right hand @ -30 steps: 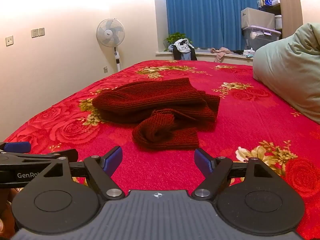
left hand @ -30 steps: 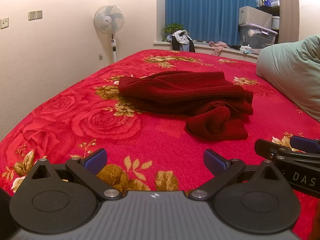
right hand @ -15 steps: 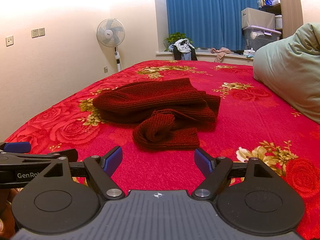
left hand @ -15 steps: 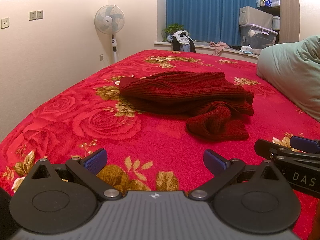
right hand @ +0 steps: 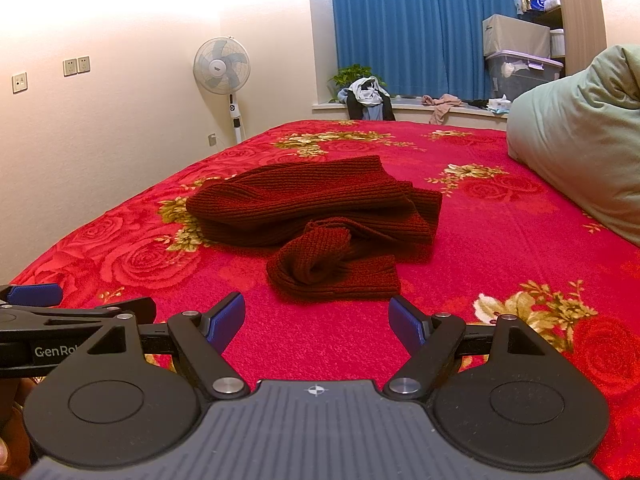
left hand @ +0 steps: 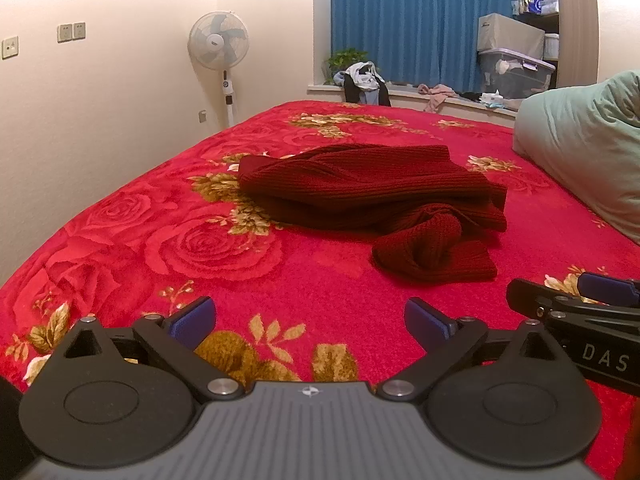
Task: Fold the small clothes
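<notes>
Left wrist view: left gripper (left hand: 310, 320) low over the red rose-print bedspread (left hand: 160, 248), jaws spread wide, nothing between the blue pads (left hand: 191, 317). Dark red knit sweater (left hand: 372, 200) lies crumpled ahead of the claw and a little to its right, well apart from the fingertips; a bunched sleeve end nearest. Right gripper (left hand: 580, 300) shows at the right edge, just beside this one, seen side-on.

Right wrist view: right gripper (right hand: 316, 318) also low over the bedspread (right hand: 500, 240), jaws wide apart, empty. Sweater (right hand: 316, 208) straight ahead, the rolled sleeve end closest, not touching the pads (right hand: 226, 316). Left gripper (right hand: 60, 308) enters from the left edge, close alongside.

Beyond the sweater: pale green duvet (right hand: 580, 132) ahead-right, standing fan (right hand: 222, 66) ahead-left by the wall, blue curtain (right hand: 404, 24) at the far end, clothes heaped on the sill (right hand: 366, 96).
</notes>
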The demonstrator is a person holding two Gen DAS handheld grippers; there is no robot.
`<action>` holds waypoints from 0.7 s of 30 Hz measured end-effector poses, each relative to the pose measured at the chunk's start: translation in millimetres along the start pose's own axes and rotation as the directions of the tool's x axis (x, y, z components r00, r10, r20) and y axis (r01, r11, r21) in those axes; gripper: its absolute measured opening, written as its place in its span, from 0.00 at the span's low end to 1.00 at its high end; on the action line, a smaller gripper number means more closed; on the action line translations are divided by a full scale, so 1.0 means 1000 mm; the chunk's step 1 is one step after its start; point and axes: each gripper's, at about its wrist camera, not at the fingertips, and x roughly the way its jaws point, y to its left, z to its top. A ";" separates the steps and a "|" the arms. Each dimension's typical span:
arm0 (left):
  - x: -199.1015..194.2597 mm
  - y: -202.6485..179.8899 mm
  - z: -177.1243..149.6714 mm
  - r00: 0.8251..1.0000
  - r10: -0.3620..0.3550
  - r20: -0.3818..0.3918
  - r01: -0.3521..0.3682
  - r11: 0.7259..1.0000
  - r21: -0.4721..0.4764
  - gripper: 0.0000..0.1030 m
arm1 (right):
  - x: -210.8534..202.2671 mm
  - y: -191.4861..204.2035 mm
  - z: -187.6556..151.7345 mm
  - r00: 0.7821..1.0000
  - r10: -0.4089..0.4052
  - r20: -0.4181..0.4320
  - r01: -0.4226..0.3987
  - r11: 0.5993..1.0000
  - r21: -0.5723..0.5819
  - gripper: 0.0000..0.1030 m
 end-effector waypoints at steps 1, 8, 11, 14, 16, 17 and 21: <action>0.000 0.000 0.001 1.000 -0.003 0.001 0.003 1.000 0.002 0.96 | 0.000 0.000 -0.001 1.000 0.001 -0.001 -0.001 1.000 0.001 0.78; -0.006 -0.001 -0.001 0.999 -0.005 0.033 0.005 1.000 0.006 0.91 | 0.004 -0.001 0.004 1.000 0.016 -0.012 -0.016 0.999 0.027 0.77; -0.006 -0.002 -0.003 0.998 0.003 0.060 -0.005 1.000 0.024 0.73 | 0.005 -0.001 0.002 1.000 0.012 0.012 -0.013 1.000 0.010 0.77; -0.007 0.001 -0.003 0.995 0.012 0.102 -0.015 0.999 0.031 0.54 | 0.005 -0.002 0.005 0.999 -0.003 0.036 0.003 1.000 0.012 0.77; -0.008 0.005 0.001 0.989 0.015 0.149 -0.020 0.999 0.032 0.48 | 0.006 -0.006 0.007 0.999 -0.008 0.050 0.006 1.000 0.030 0.77; -0.008 0.008 0.004 0.990 0.013 0.141 -0.016 1.000 0.023 0.45 | 0.007 -0.009 0.009 0.999 -0.011 0.052 0.008 0.999 0.046 0.77; 0.000 0.014 0.023 0.990 -0.007 0.141 0.002 1.000 0.029 0.36 | 0.012 -0.024 0.018 0.997 -0.013 0.074 0.004 0.993 0.122 0.72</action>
